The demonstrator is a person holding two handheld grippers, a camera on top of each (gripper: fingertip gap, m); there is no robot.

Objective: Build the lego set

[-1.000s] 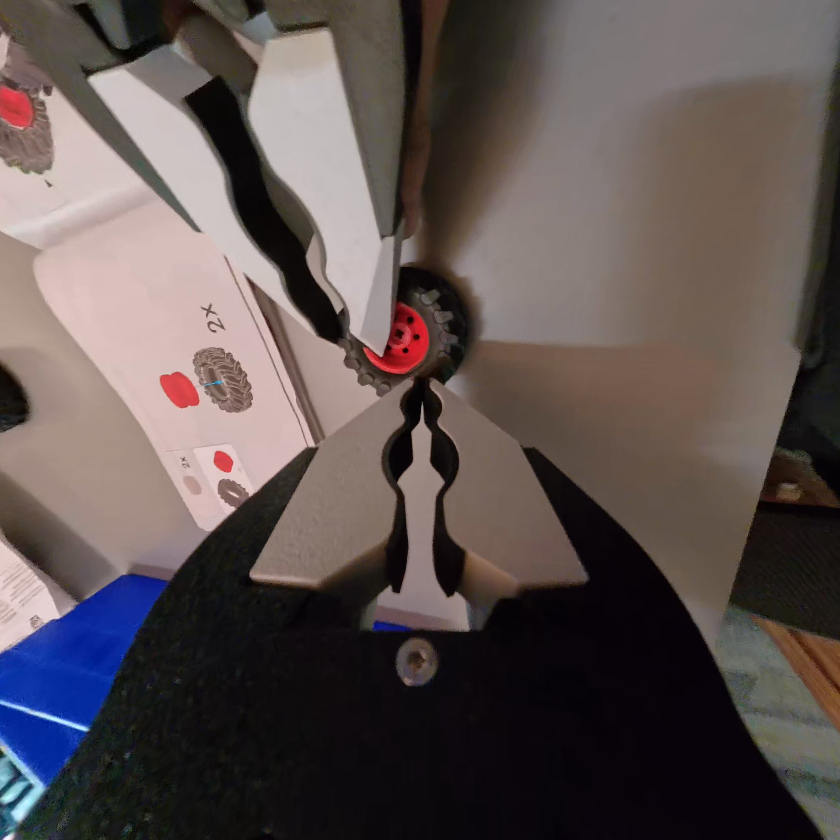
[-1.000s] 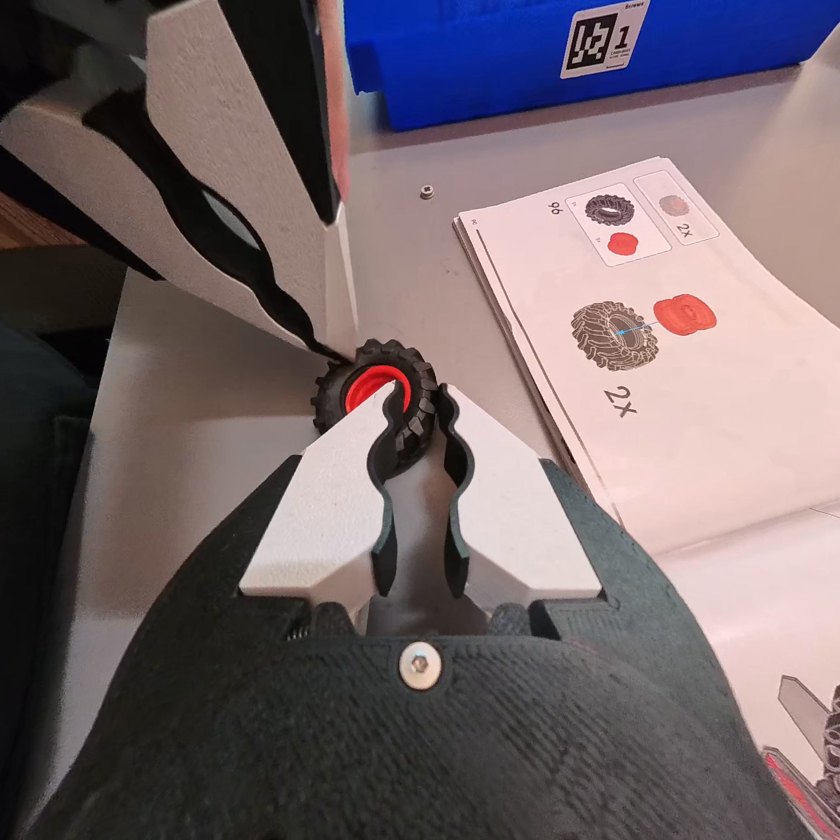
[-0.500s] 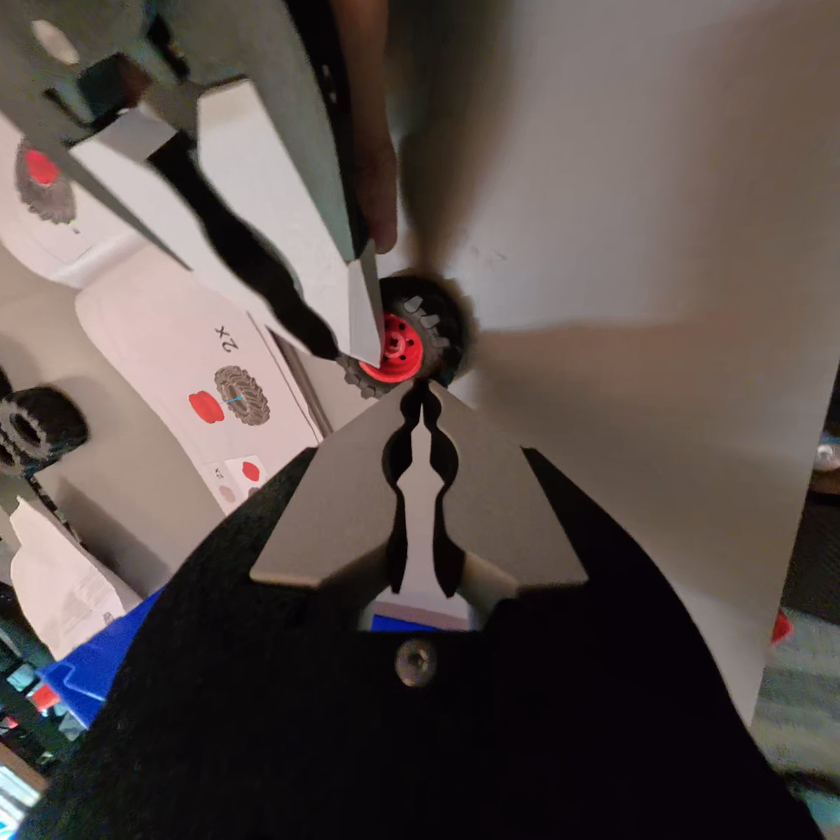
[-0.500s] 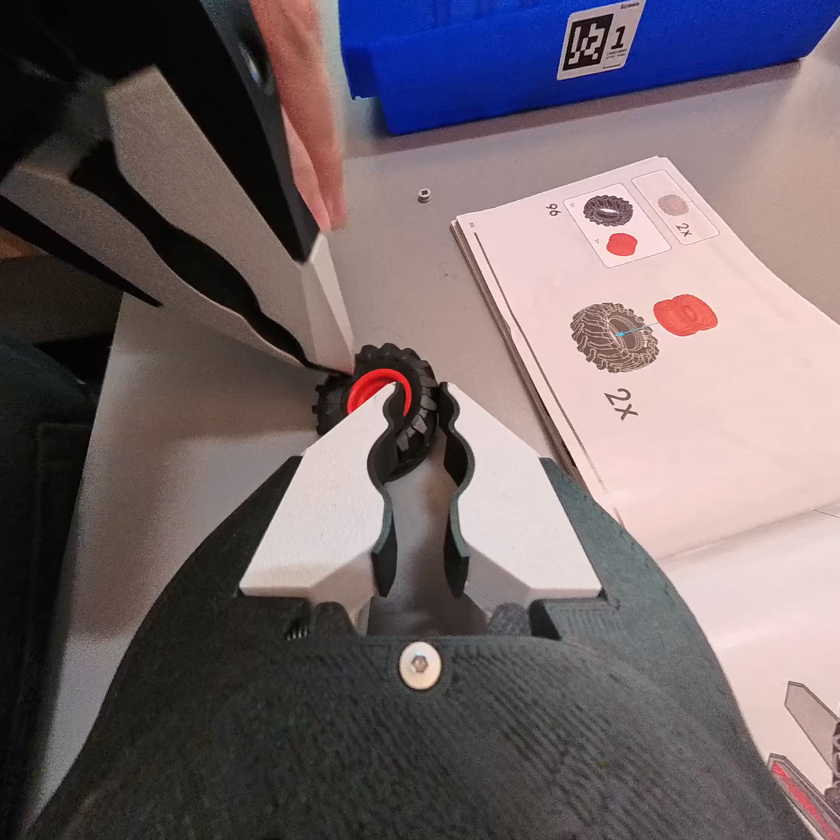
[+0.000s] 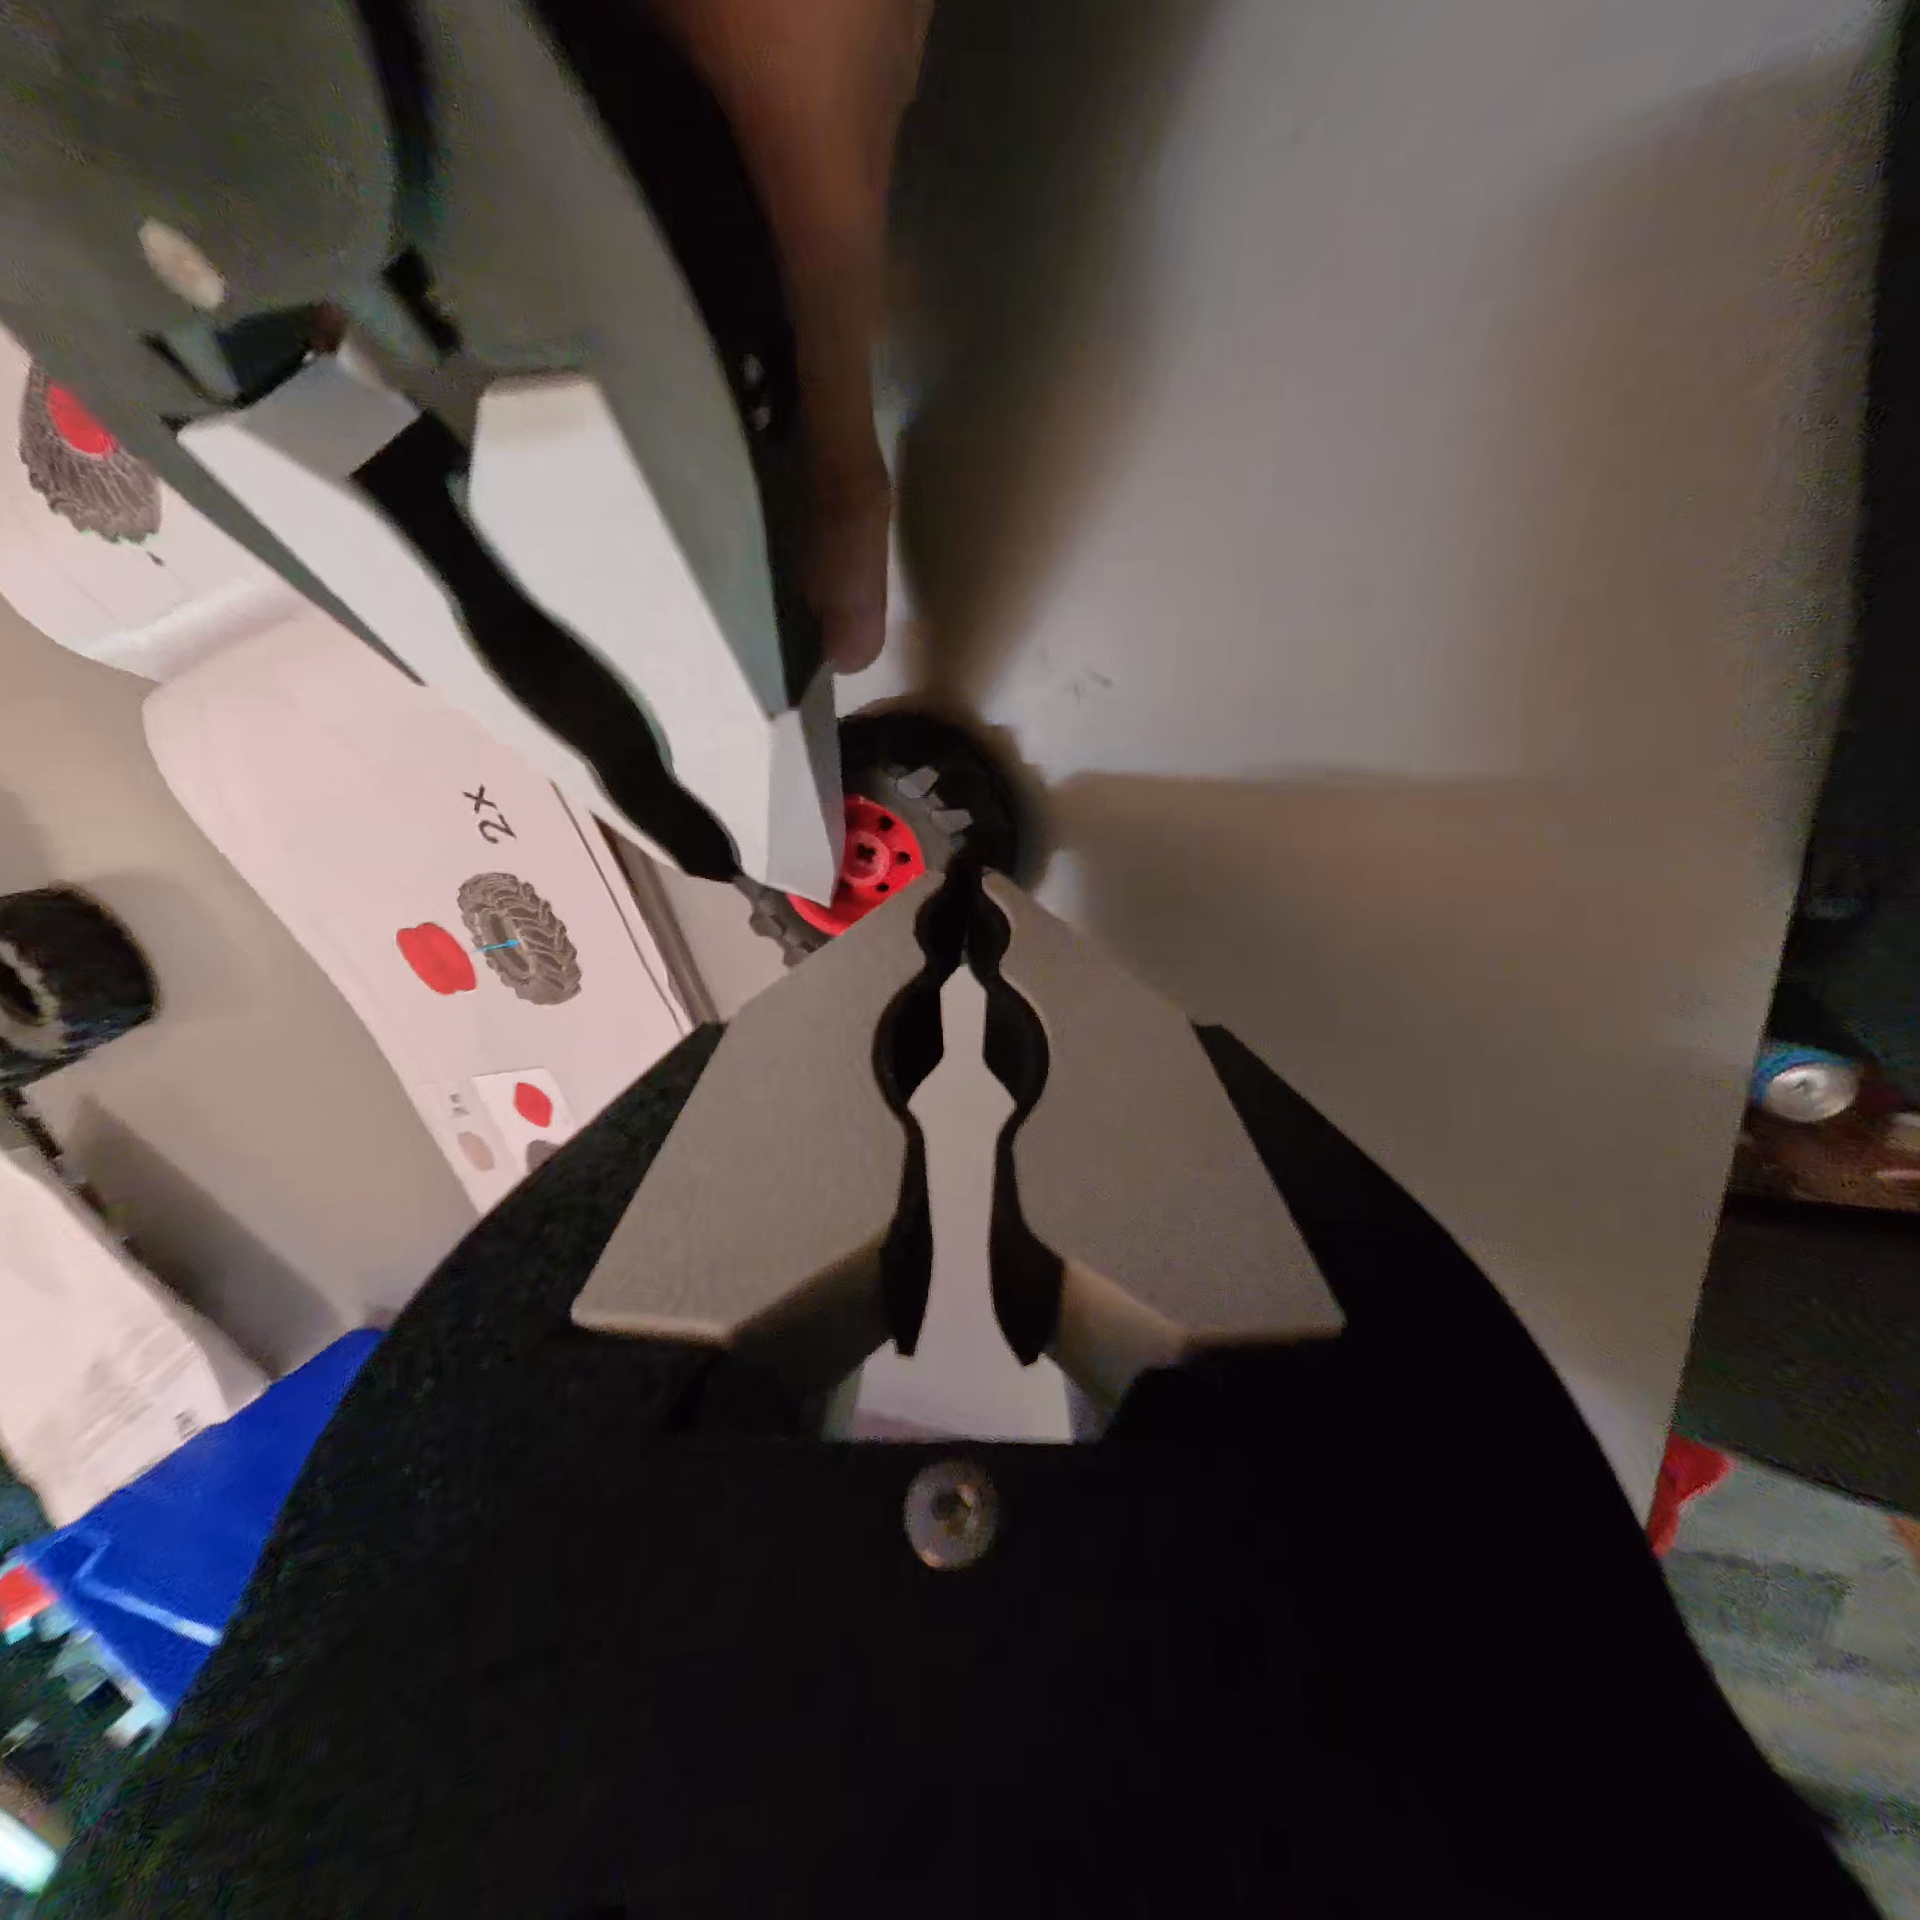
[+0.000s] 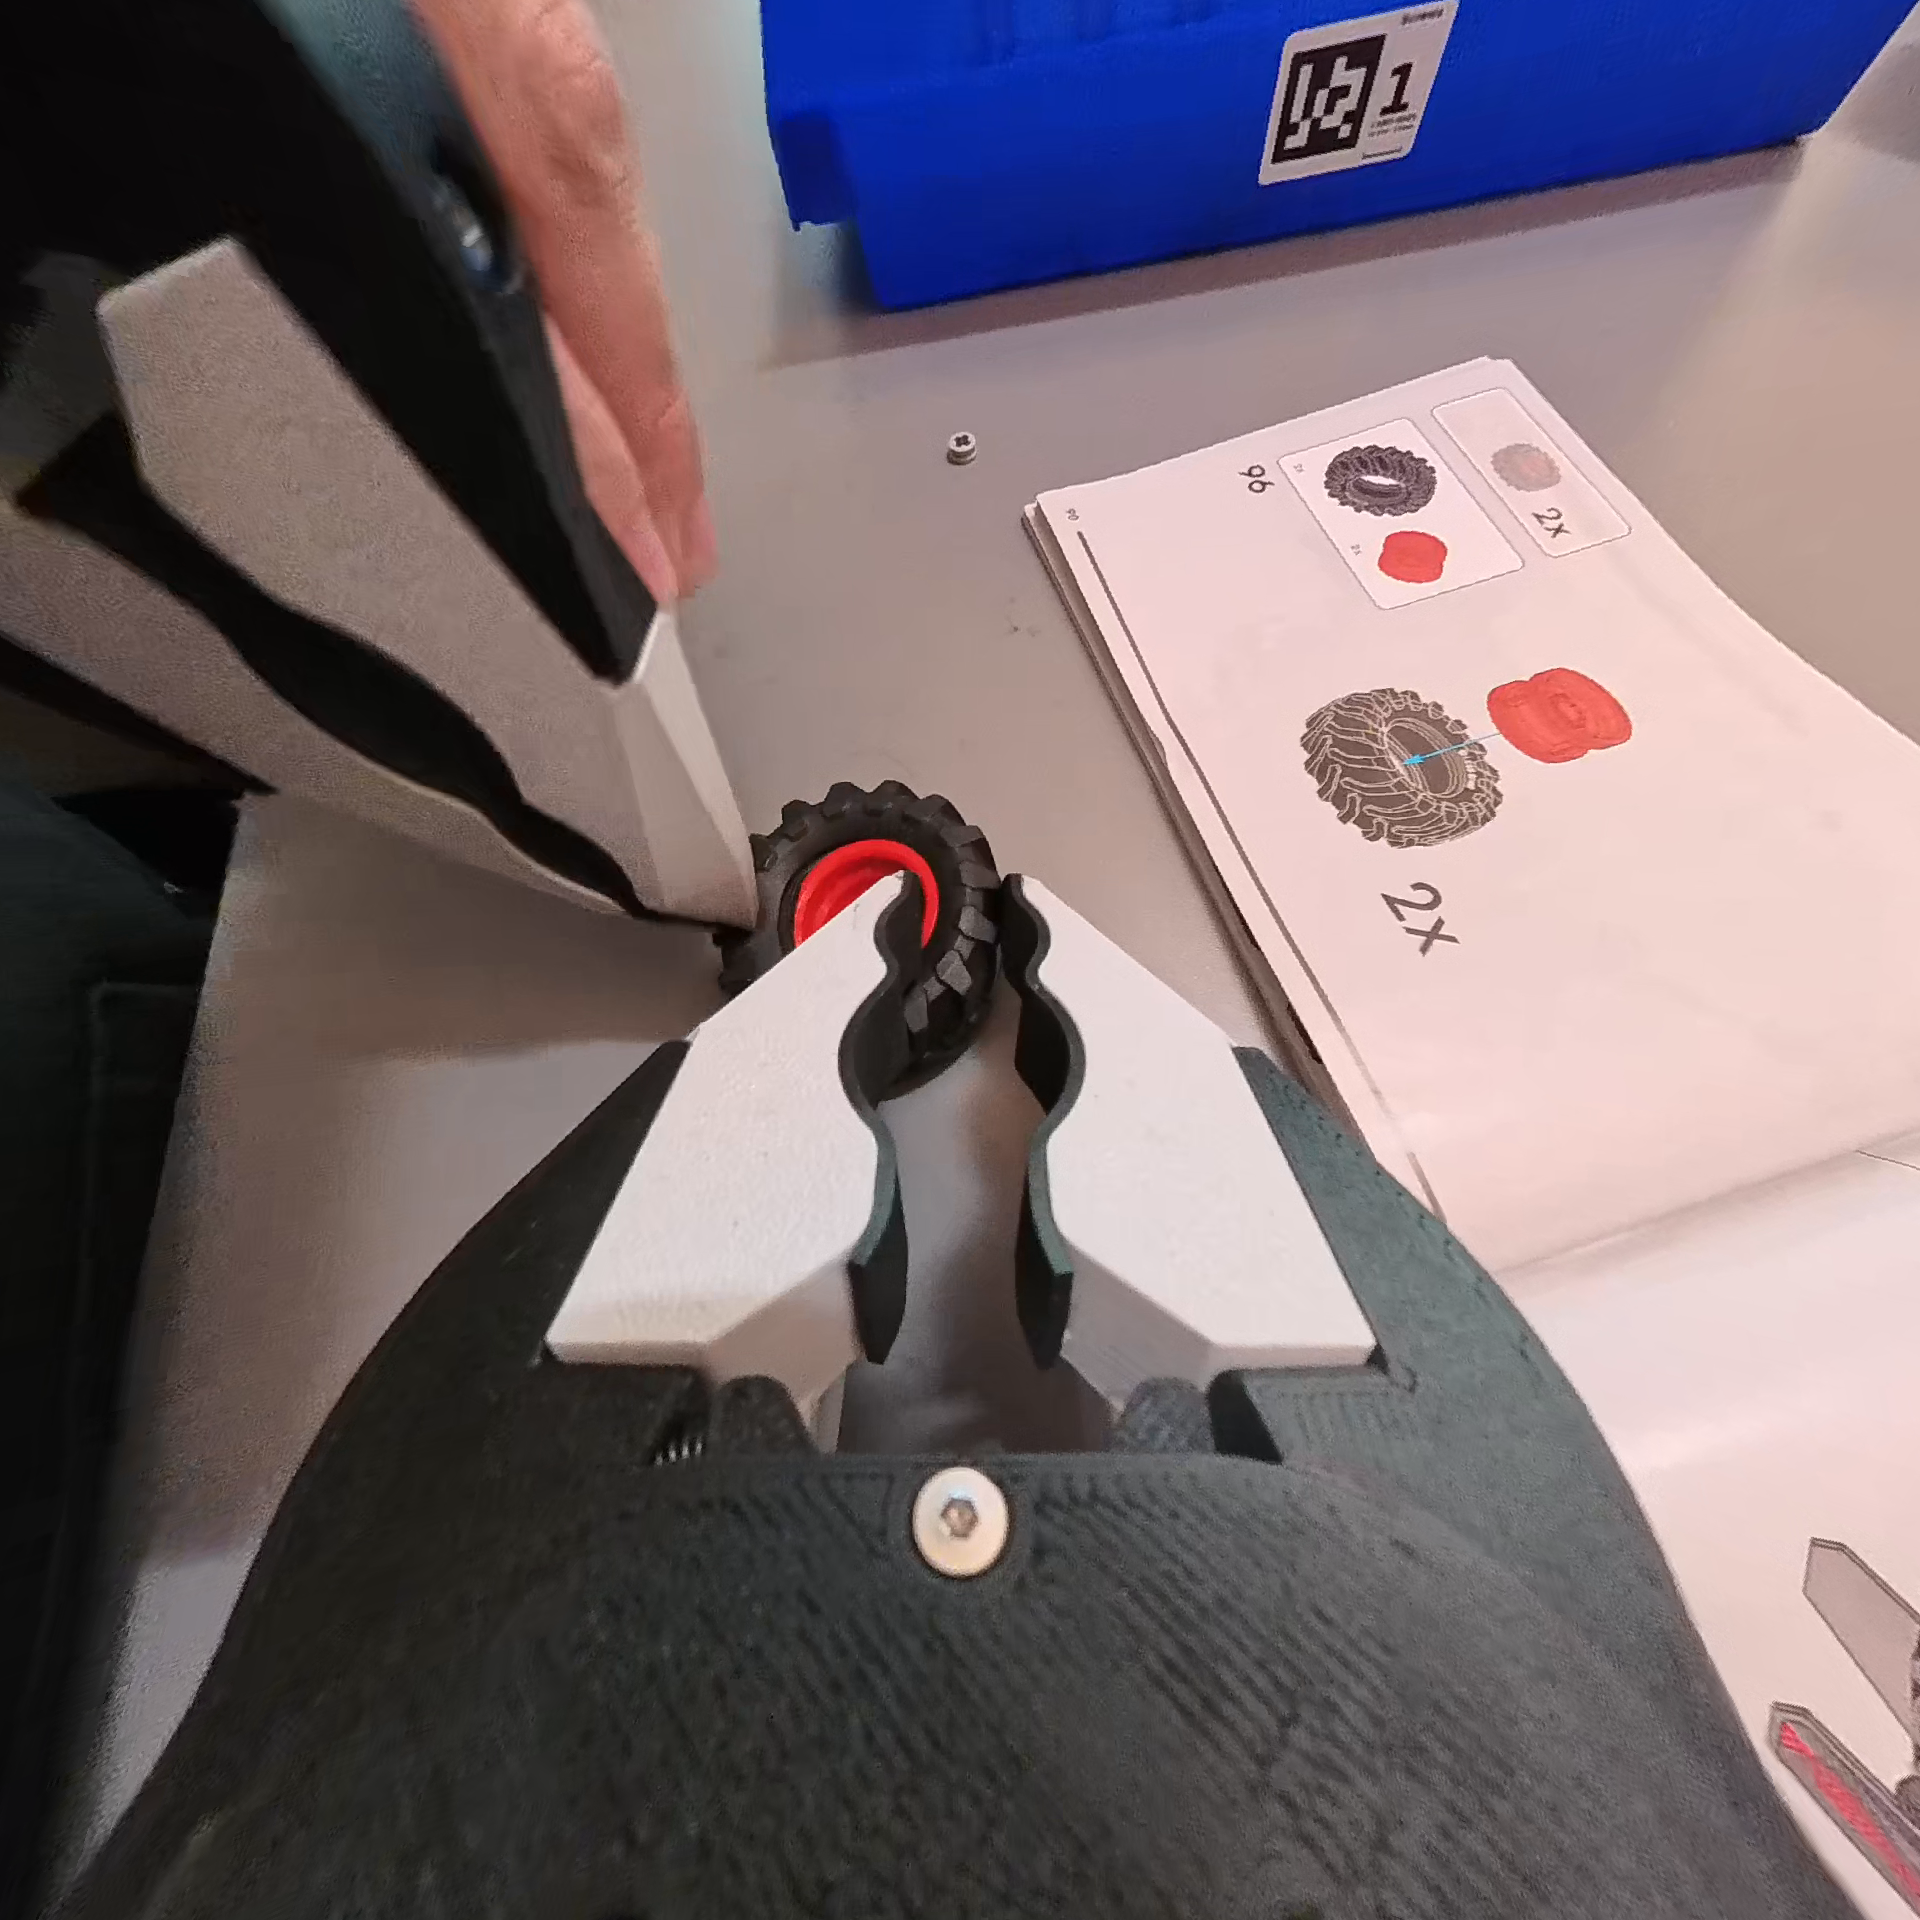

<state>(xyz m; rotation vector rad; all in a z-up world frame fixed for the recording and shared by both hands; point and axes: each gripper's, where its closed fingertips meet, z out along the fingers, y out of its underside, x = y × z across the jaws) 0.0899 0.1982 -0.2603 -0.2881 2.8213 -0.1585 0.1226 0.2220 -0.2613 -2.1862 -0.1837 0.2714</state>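
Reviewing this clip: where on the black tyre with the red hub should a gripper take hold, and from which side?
Judging by its pose, grip the tyre across its knobby tread wall, one finger inside the red hub opening and one outside, coming from the near side as the right gripper does. It lies flat on the table, opening upward, so the rim is exposed.

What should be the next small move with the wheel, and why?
Probably press the shut left gripper a little further against the red rim. The right gripper is clamped on the black tire, and the rim seems to sit slightly off-centre, perhaps not fully seated.
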